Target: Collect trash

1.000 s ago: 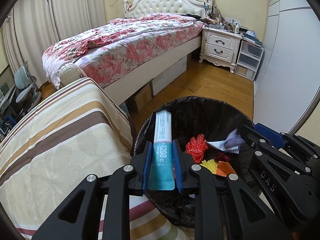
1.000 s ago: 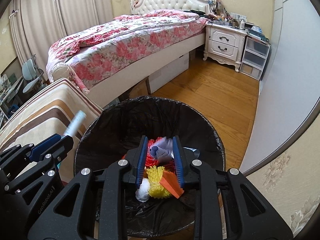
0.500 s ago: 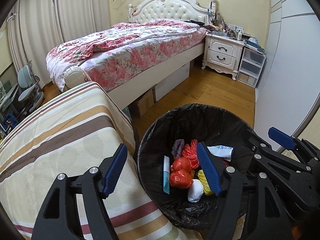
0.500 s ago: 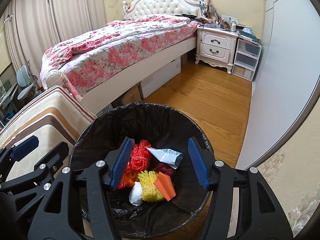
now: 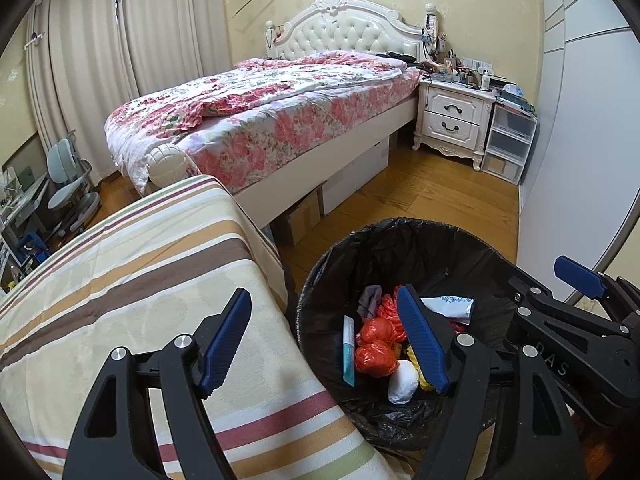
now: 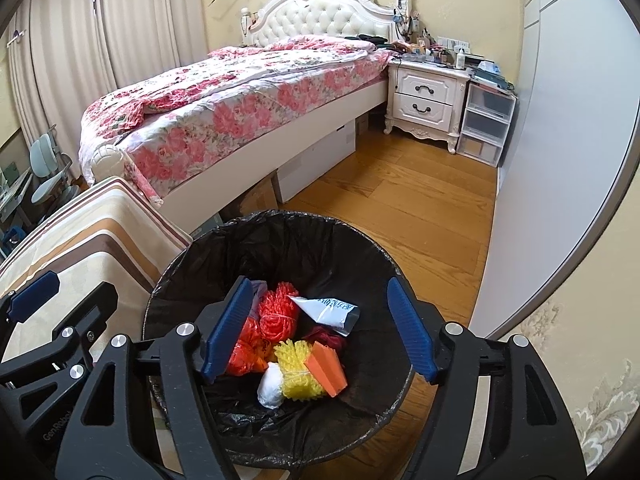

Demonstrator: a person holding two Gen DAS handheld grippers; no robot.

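A bin with a black liner stands on the floor beside a striped cloth surface. My left gripper hangs over the bin's left rim, its jaws opening, with nothing between the blue pads. A teal tube lies inside the bin below it, beside orange bags and a white ball. My right gripper is above the bin, jaws opening, holding nothing. Beneath it lie a white-and-blue packet, red netting, yellow netting and an orange wedge.
The striped cloth surface runs along the bin's left side. A bed with a floral cover stands behind, with cardboard boxes under it. A white nightstand and plastic drawers are at the far right. The floor is wood.
Both grippers went from shut to open. The teal tube left the left pads and the crumpled packet left the right pads; both now lie in the bin.
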